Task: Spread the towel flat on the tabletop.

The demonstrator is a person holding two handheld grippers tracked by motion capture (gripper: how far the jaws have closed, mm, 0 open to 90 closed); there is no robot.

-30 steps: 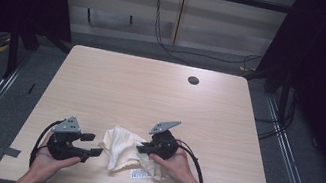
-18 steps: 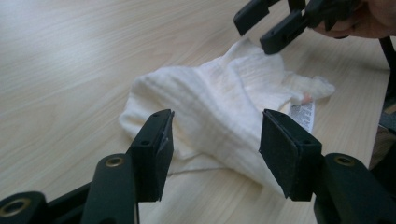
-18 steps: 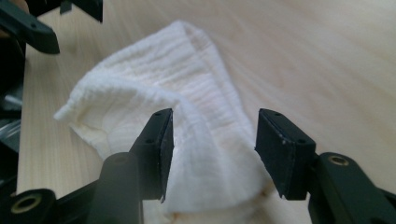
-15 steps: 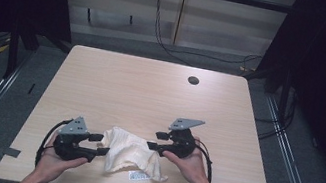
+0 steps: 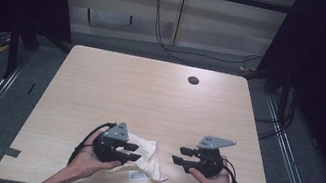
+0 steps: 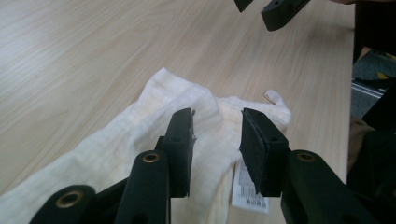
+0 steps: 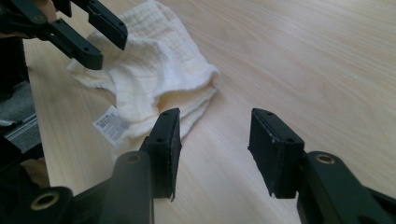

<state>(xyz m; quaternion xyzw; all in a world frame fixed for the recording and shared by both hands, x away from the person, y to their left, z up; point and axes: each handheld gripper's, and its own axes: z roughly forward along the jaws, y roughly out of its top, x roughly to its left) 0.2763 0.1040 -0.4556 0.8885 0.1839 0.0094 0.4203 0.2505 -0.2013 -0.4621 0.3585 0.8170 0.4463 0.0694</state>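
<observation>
Both grippers' fingers gape: the left gripper (image 5: 132, 151) closing over the cloth (image 5: 147, 154), the right gripper (image 5: 180, 155) just beside it.

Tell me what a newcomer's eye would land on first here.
A crumpled cream cloth with a white tag lies near the front edge of the pale wooden table. The left gripper hovers over it, jaws apart and just closing, cloth between them but not pinched. The right gripper stands open beside it over bare wood.

The left gripper (image 5: 132, 151) is covering the cloth's (image 5: 148, 156) left part; the label's (image 6: 249, 186) print is blurring, unreadable.
</observation>
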